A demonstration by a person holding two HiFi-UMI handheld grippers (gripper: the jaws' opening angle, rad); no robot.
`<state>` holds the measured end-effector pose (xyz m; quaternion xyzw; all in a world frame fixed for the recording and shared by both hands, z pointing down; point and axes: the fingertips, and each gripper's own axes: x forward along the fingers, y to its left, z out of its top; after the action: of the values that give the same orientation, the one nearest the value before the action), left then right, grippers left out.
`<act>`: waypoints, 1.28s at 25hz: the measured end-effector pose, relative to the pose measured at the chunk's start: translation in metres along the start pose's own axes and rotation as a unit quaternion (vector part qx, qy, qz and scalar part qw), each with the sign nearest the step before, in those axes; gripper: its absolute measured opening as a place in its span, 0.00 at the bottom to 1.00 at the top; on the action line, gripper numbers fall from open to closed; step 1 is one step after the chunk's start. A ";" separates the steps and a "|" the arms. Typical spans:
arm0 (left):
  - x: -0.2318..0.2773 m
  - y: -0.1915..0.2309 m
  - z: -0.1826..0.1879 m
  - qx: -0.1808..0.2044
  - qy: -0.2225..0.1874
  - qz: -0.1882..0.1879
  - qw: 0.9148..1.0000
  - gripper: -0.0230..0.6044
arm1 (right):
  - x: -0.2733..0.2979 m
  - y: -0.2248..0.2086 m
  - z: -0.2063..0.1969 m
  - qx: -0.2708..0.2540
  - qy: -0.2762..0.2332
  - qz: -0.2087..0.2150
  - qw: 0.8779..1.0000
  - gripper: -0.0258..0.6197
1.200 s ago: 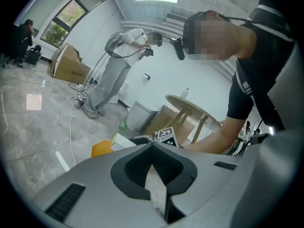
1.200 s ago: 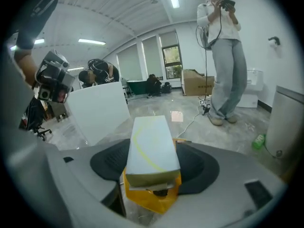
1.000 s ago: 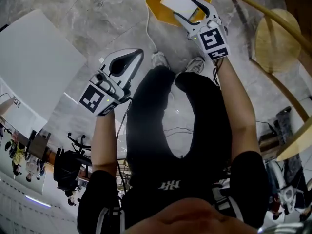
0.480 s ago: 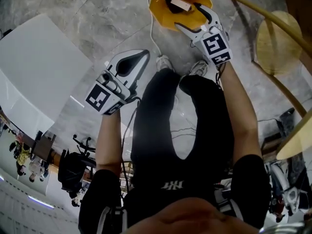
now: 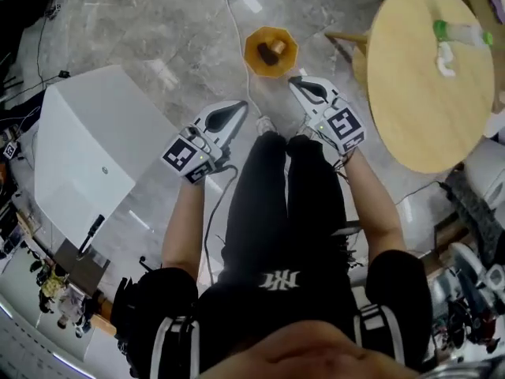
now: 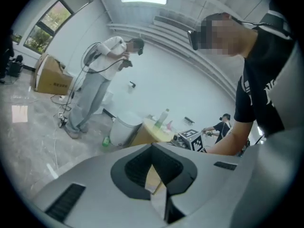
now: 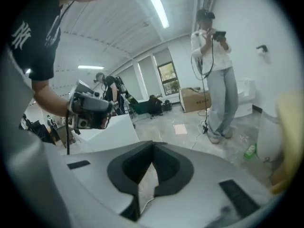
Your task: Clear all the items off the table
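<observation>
Both tools were held up in front of the person's legs, and nothing was carried in either. The left gripper [image 5: 239, 106] was seen with its jaws brought together at the tips on empty air. The jaws of the right gripper [image 5: 293, 82] had just been closing and were likewise met, with nothing between them. The work left was found on the round wooden table [image 5: 418, 117] at the right, well apart from both grippers. There a green bottle [image 5: 460, 31] was stood near the far edge, with a white crumpled piece [image 5: 446, 60] just beside it. The next fetch was judged to call for the jaws to be opened wide before the table was reached. The bottle would best be taken across its body, low enough that it was not tipped, and the soft piece pinched from above. The orange bin [image 5: 257, 57] was set on the floor ahead of the feet, and a small item [image 5: 275, 50] was already lying in it. A cable [image 5: 230, 18] was trailed across the floor beside the bin and could be caught underfoot. A white cabinet [image 5: 87, 156] was stood at the left, clear of the path. A standing person [image 6: 95, 80] and a cardboard box [image 6: 50, 77] were seen further off in the room.
</observation>
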<state>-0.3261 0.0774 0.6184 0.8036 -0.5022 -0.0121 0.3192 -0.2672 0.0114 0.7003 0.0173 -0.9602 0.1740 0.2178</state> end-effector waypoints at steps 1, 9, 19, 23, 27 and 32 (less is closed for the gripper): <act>0.003 -0.018 0.020 0.008 -0.002 -0.017 1.000 0.06 | -0.026 0.006 0.025 0.000 -0.014 -0.009 1.000 0.04; 0.070 -0.181 0.122 0.025 -0.004 -0.194 0.981 0.06 | -0.255 0.030 0.167 -0.065 -0.137 -0.160 0.975 0.04; 0.143 -0.341 0.165 0.106 -0.003 -0.257 0.960 0.06 | -0.543 0.004 0.121 -0.093 -0.198 -0.376 0.900 0.05; 0.163 -0.381 0.159 0.124 -0.009 -0.261 0.957 0.06 | -0.614 -0.015 0.103 -0.070 -0.246 -0.402 0.879 0.05; 0.173 -0.410 0.145 0.135 0.005 -0.267 0.954 0.06 | -0.657 -0.029 0.080 -0.086 -0.229 -0.446 0.861 0.05; 0.180 -0.421 0.144 0.151 0.016 -0.282 0.947 0.06 | -0.737 -0.080 0.036 -0.042 -0.225 -0.525 0.820 0.05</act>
<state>0.0503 -0.0186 0.3366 0.9512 -0.2461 -0.0131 0.1855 0.3934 -0.1073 0.3830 0.5486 -0.8342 -0.0157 0.0549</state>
